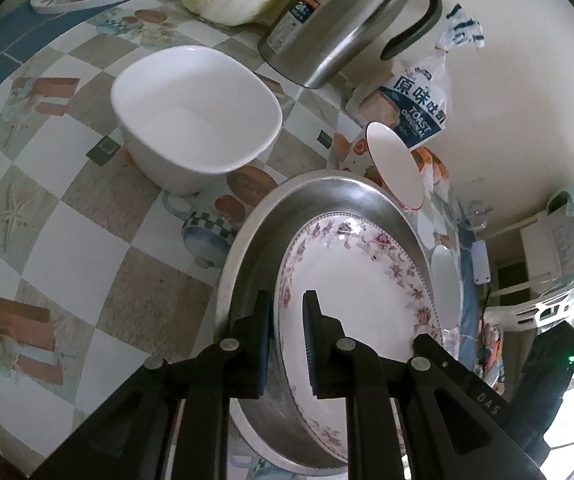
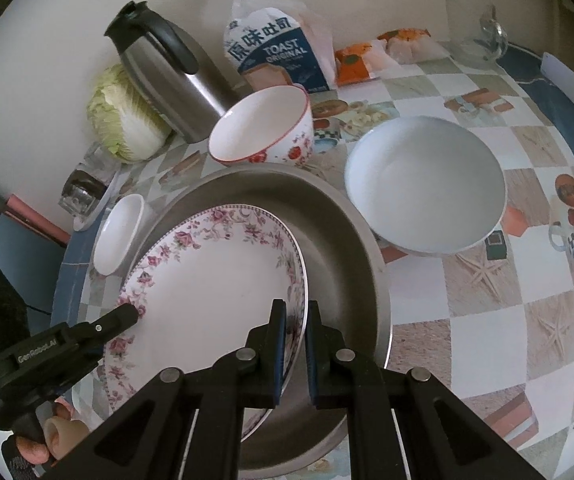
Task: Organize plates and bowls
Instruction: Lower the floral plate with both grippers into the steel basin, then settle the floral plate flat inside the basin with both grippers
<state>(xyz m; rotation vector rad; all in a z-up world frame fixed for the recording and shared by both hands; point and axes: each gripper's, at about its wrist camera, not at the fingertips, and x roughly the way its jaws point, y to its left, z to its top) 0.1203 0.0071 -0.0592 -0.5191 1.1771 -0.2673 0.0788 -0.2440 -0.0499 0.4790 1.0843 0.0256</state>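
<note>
Left wrist view: your left gripper (image 1: 289, 344) clamps the floral plate's (image 1: 367, 292) rim, sharing its weight over the metal pan (image 1: 327, 192). Right wrist view: your right gripper (image 2: 295, 344) pinches the opposite rim, mid-table (image 2: 487, 320).

we look steeply down from both wrists, close over the floral plate (image 1: 367, 292) (image 2: 215, 280) from opposite rims; both share the thermos (image 1: 339, 20) (image 2: 167, 80).
</note>
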